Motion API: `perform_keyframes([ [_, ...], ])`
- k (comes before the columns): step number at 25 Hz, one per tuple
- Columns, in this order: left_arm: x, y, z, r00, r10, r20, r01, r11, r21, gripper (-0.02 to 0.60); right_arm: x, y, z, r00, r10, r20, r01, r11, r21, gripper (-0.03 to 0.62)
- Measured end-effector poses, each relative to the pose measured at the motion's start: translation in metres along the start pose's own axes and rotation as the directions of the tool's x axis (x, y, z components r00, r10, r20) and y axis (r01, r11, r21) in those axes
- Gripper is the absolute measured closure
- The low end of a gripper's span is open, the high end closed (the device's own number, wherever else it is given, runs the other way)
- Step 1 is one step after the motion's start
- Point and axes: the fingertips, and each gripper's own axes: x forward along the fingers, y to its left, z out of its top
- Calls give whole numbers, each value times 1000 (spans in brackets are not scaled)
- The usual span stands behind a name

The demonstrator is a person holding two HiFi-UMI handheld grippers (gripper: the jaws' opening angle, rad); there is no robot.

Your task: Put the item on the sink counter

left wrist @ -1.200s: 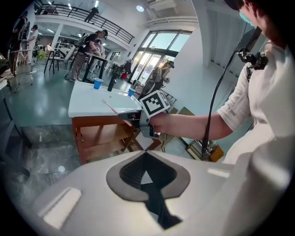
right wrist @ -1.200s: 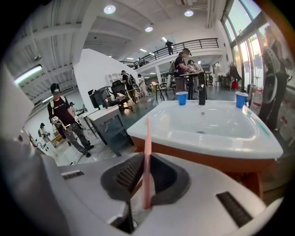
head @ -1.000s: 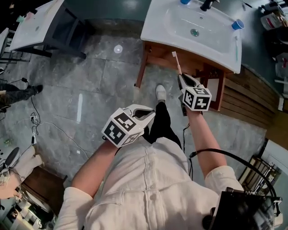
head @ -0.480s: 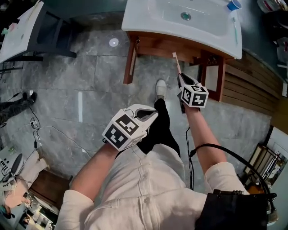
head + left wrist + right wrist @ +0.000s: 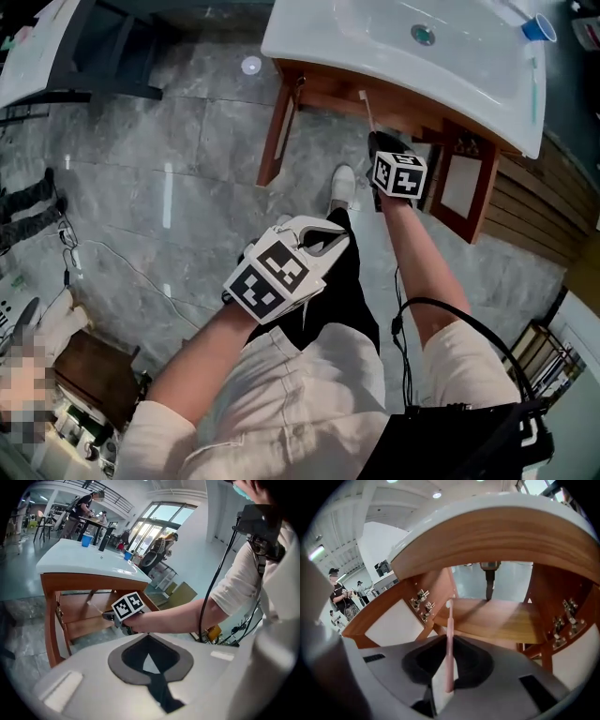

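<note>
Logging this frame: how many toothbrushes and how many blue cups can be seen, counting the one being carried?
Toothbrushes: 2 (a pink toothbrush held in the right gripper, a teal toothbrush lying on the sink counter)
Blue cups: 2 (both standing on the sink counter)
Total: 4

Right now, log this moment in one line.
right tool: shut on toothbrush | left tool: shut, empty | toothbrush: not on sink counter

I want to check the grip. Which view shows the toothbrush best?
The right gripper view: the pink toothbrush stands close, clamped in the right hand-held gripper. The head view shows it small and thin; the left gripper view, only a faint sliver.
</note>
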Motion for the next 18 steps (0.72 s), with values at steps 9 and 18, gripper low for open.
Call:
perform_keyframes([
  [9,11,44,1,999,26,46,-24,999,-45,577,93,-4,17,1000,13,-23,-14,999,-47,553],
  [18,25,89,-2,995,50,85,-47,998,-38,577,171,-23,29,1000,-25,1,25,998,-66,551],
])
